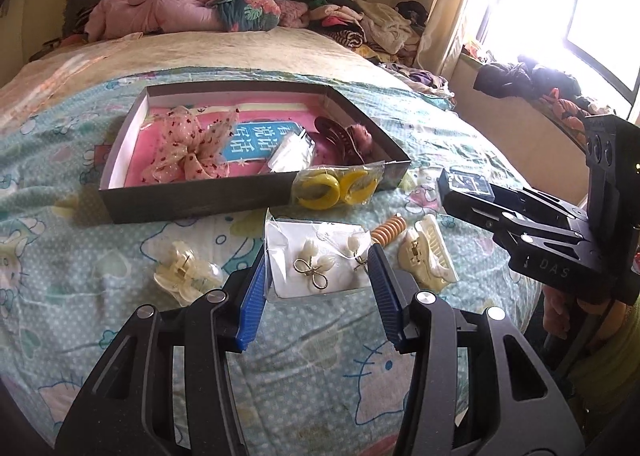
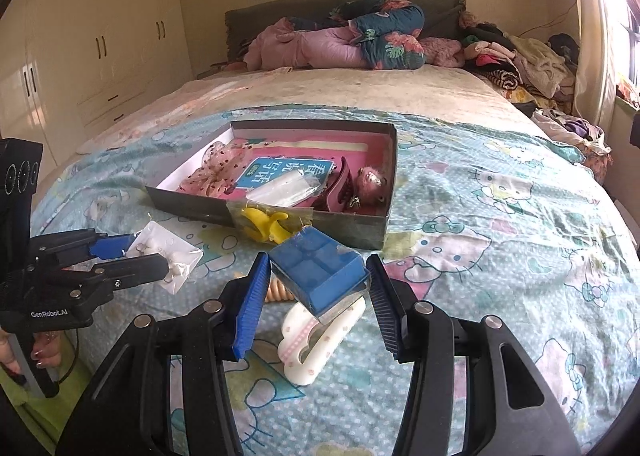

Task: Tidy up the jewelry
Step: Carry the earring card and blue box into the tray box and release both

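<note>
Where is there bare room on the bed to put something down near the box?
Bare sheet lies right of the cardboard box, toward the bed's edge, and left of the clear claw clip. It is crowded in front of the box: yellow earrings, earring card, cream clip.

So it's a bed with a light blue cartoon-cat sheet (image 1: 320, 356). Sitting right on it: a shallow dark cardboard box (image 1: 192, 202), 1 bagged pair of yellow crescent earrings (image 1: 332, 188) leaning on the box front, a bagged white card of gold-and-pearl earrings (image 1: 316, 256), 2 cream claw clips (image 1: 428, 254), a pale one (image 1: 186, 272), and an orange ribbed spiral (image 1: 386, 232). Bedding's piled at the head.
</note>
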Demonstrator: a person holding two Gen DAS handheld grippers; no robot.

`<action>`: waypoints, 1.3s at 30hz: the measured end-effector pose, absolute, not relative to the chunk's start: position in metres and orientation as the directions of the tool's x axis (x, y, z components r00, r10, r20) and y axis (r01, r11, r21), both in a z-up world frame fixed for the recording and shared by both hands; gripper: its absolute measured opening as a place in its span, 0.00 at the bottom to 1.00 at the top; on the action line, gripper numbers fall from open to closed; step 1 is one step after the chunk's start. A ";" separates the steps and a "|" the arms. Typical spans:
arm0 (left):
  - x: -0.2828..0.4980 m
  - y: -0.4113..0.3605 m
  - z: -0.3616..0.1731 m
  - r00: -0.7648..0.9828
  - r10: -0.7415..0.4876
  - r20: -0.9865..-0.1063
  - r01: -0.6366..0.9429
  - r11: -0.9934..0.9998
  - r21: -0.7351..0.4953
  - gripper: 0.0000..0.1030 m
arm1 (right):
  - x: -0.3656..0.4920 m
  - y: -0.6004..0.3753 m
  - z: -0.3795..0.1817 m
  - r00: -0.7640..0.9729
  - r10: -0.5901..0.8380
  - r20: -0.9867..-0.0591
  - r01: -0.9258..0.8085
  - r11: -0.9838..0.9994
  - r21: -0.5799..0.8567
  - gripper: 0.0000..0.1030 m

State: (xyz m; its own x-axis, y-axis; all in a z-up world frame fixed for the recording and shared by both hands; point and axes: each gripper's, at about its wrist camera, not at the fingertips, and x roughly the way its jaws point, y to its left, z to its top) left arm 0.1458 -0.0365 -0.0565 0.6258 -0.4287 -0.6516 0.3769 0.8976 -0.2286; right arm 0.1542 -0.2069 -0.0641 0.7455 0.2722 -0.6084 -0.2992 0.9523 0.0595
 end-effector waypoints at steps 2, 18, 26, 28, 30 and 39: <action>0.150 -0.035 -0.053 0.633 -0.427 -0.646 0.369 0.900 -0.233 0.38 | 0.154 -0.207 -0.061 0.751 0.270 -0.602 -0.298 0.953 0.056 0.46; 0.183 -0.003 -0.034 0.700 -0.370 -0.611 0.266 0.929 -0.258 0.38 | 0.173 -0.199 -0.041 0.775 0.271 -0.571 -0.309 0.951 0.031 0.46; 0.197 0.009 -0.026 0.732 -0.333 -0.595 0.227 0.942 -0.248 0.38 | 0.193 -0.188 -0.030 0.782 0.281 -0.556 -0.322 0.946 0.025 0.46; 0.201 0.011 -0.025 0.735 -0.325 -0.594 0.218 0.944 -0.247 0.38 | 0.199 -0.185 -0.028 0.783 0.284 -0.554 -0.324 0.946 0.027 0.46; 0.204 0.013 -0.024 0.739 -0.319 -0.594 0.212 0.946 -0.245 0.38 | 0.204 -0.182 -0.025 0.784 0.287 -0.550 -0.327 0.945 0.025 0.46; 0.224 0.022 -0.028 0.742 -0.293 -0.603 0.182 0.954 -0.239 0.38 | 0.231 -0.169 -0.022 0.783 0.293 -0.549 -0.340 0.940 0.017 0.46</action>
State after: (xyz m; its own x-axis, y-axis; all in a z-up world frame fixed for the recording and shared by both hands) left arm 0.2243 0.0219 -0.0282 0.7421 -0.2927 -0.6030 0.1822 0.9538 -0.2387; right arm 0.2310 -0.1688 -0.0215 0.7829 0.2934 -0.5487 -0.3404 0.9401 0.0169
